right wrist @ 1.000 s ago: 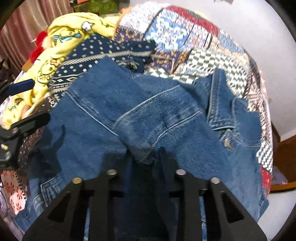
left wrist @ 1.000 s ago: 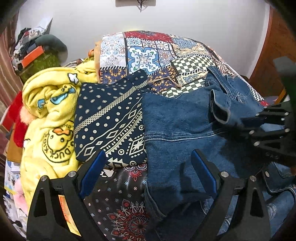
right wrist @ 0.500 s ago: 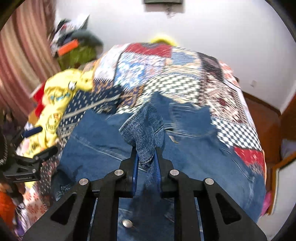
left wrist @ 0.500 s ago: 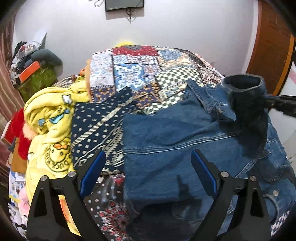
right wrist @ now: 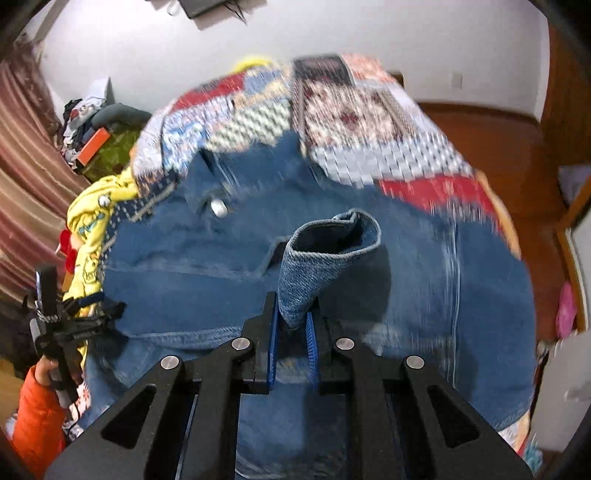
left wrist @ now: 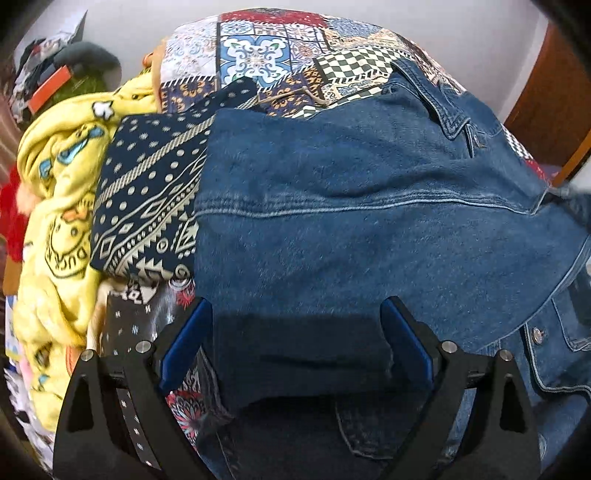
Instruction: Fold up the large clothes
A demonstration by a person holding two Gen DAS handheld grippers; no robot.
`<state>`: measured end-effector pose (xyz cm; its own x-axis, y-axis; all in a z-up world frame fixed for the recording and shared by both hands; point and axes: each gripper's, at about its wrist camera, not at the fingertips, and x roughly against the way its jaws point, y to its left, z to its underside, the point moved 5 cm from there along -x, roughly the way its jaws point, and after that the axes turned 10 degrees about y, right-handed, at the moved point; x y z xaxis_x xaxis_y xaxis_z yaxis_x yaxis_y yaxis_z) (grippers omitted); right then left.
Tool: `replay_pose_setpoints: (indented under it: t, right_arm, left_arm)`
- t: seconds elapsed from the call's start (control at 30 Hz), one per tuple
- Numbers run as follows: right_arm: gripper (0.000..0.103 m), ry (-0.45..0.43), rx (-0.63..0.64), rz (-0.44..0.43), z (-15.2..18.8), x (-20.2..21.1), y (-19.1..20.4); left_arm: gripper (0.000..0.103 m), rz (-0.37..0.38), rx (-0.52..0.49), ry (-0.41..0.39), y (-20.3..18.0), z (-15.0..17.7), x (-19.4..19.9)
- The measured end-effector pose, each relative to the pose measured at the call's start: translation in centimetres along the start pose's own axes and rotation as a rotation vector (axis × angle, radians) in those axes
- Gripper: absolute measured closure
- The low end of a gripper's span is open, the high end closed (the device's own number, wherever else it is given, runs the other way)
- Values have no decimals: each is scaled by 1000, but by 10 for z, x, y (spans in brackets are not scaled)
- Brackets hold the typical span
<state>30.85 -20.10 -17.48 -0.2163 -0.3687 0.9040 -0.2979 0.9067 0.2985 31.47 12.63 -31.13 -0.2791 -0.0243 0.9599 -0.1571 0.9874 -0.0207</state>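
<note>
Denim jacket (left wrist: 351,206) covers the bed's (right wrist: 369,110) near edge; bare patchwork beyond; right tongs (right wrist: 293,325) clamp its cuff (right wrist: 325,258), left tongs (left wrist: 295,339) gape empty above denim, white wall (right wrist: 332,33) behind

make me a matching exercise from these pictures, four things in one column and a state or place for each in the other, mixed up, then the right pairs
Things:
1. right gripper
2. left gripper
3. yellow duck blanket
4. denim jacket

States or places:
A. open, above the jacket's near edge
B. bunched up at the left side of the bed
C. shut on the denim sleeve cuff
D. spread over the patchwork bedspread

Pairs: 1-C, 2-A, 3-B, 4-D
</note>
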Motion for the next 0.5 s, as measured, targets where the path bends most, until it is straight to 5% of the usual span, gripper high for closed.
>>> replay_pose_setpoints:
  t: [0.2, 0.33, 0.5]
  right_arm:
    - [88, 83, -72, -44, 26, -20, -24]
    - [66, 63, -128, -41, 32, -11, -38]
    - [54, 11, -159, 68, 36, 19, -59]
  left_arm:
    - [8, -9, 7, 30, 2, 16, 0]
    - [8, -37, -13, 37, -2, 21, 5]
    - [8, -29, -29, -15, -15, 13, 29]
